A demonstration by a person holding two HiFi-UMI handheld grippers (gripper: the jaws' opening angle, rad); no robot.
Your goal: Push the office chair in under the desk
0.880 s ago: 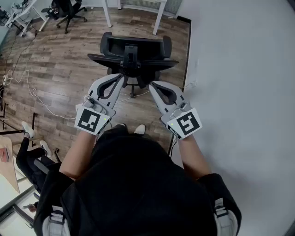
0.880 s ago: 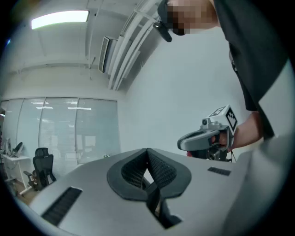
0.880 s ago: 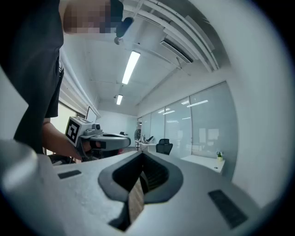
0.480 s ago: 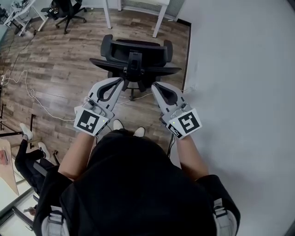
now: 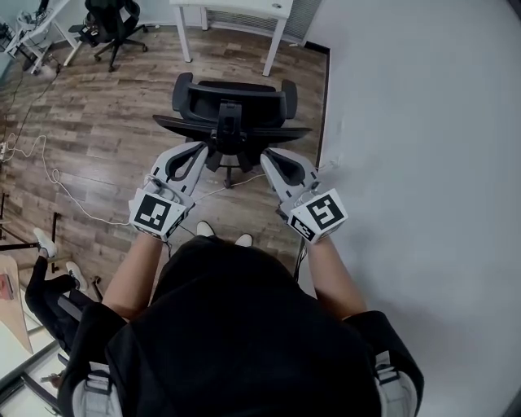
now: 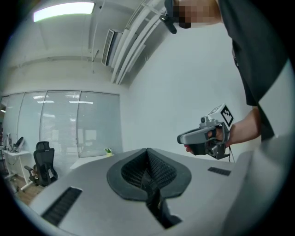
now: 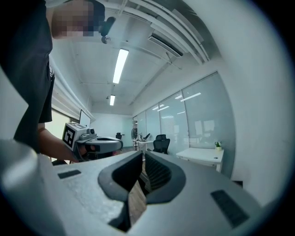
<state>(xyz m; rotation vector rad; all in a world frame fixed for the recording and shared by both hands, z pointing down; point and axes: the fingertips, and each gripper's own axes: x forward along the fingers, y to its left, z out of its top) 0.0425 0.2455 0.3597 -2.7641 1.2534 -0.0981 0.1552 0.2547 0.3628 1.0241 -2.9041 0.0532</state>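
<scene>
View: head camera looks steeply down; the person's dark torso fills the lower half and hides their legs.
Chair: black office chair [image 5: 232,98] on the wood floor [image 5: 106,106] at 12 o'clock from the person, its back toward them. The backrest and headrest cover the seat; only a few spokes of the base show below it.
Desk: white desk [image 5: 278,41] at 12 o'clock beyond the chair, well apart from it. The chair stands out in the open, not under it. The top is cut off by the upper frame edge; 2 legs show.
Left gripper [image 5: 201,147]: held level, jaws closed together, nothing between them. Its tip is at the near edge of the backrest, on the 9 o'clock side of the centre post.
Right gripper [image 5: 266,155]: held level, jaws closed, empty; floor shows through the slit beneath the pads. Its tip is on the 3 o'clock side of the post.
Contact: cannot tell whether either tip touches the backrest; each gripper's own body fills the lower half of its view.
Surroundings: white wall [image 5: 407,163] at 3 o'clock; white cable [image 5: 49,167] on the floor at 9 o'clock; a 2nd black chair [image 5: 114,16] at 11 o'clock, partly cut off.
</scene>
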